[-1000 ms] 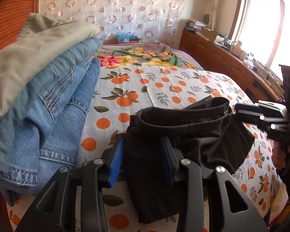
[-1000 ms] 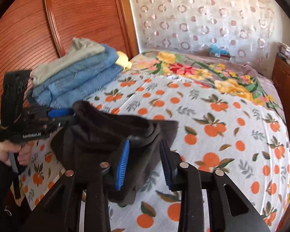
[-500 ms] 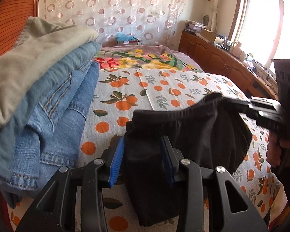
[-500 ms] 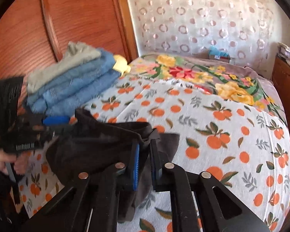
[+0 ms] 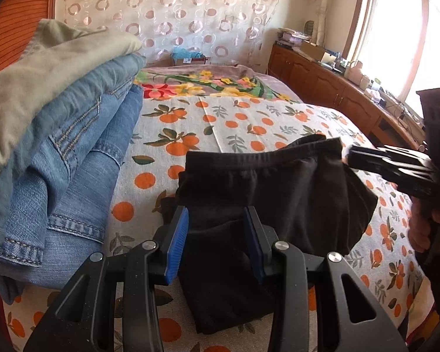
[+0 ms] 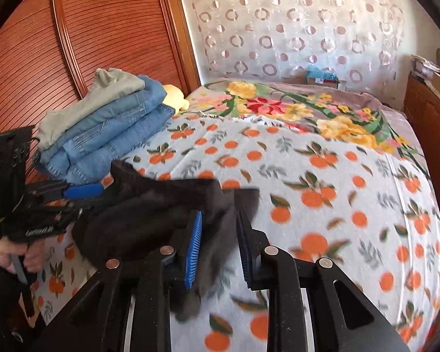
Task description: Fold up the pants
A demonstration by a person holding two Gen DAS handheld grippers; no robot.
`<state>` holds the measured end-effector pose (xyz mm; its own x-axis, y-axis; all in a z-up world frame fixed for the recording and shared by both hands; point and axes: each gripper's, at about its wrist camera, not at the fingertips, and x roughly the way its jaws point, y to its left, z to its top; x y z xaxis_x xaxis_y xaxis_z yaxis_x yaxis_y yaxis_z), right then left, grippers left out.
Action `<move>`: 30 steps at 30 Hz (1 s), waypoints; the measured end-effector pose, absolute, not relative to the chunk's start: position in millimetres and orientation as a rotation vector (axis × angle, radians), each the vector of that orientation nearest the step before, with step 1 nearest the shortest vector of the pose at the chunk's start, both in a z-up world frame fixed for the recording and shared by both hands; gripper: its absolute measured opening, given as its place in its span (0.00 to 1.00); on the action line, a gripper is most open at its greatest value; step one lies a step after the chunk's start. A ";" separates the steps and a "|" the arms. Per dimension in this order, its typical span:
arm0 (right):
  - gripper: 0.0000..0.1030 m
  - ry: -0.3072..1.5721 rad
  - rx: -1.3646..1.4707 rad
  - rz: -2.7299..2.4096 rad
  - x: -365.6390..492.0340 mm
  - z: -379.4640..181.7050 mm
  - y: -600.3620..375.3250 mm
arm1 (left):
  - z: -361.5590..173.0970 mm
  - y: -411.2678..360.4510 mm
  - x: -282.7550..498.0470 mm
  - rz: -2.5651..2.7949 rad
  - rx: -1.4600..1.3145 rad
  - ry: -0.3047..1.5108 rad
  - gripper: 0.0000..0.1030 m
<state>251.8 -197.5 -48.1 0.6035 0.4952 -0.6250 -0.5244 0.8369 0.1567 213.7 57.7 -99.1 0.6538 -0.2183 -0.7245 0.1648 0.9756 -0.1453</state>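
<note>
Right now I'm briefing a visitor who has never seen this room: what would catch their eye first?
Probably the black pants, bunched at the near edge of the orange-print bedspread, with the left claw and right claw on either end; the right claw's jaws are opening around the cloth. Next, the stack of folded jeans against the wooden headboard.

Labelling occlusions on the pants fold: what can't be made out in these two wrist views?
- Left wrist: lower end of the black pants hidden behind the left gripper.
- Left wrist: right gripper tips blurred against the waistband; contact unclear.
- Right wrist: cloth between the right gripper's opening jaws is motion-blurred; pad contact unclear.
- Right wrist: yellow item mostly hidden behind the jeans stack.
- Both: dresser clutter too small.
</note>
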 end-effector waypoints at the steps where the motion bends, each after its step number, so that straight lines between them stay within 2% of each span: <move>1: 0.25 0.718 -0.044 0.590 246.4 -49.7 -201.1 | -99.3 57.7 212.8 -0.216 -0.067 0.830 0.39; 16: 0.25 0.741 0.030 0.623 201.3 -50.1 -224.7 | -99.2 46.3 181.9 -0.241 -0.040 0.835 0.39; 30: 0.25 0.820 -0.053 0.684 197.5 -70.9 -204.4 | -117.9 48.8 188.4 -0.183 0.013 0.879 0.39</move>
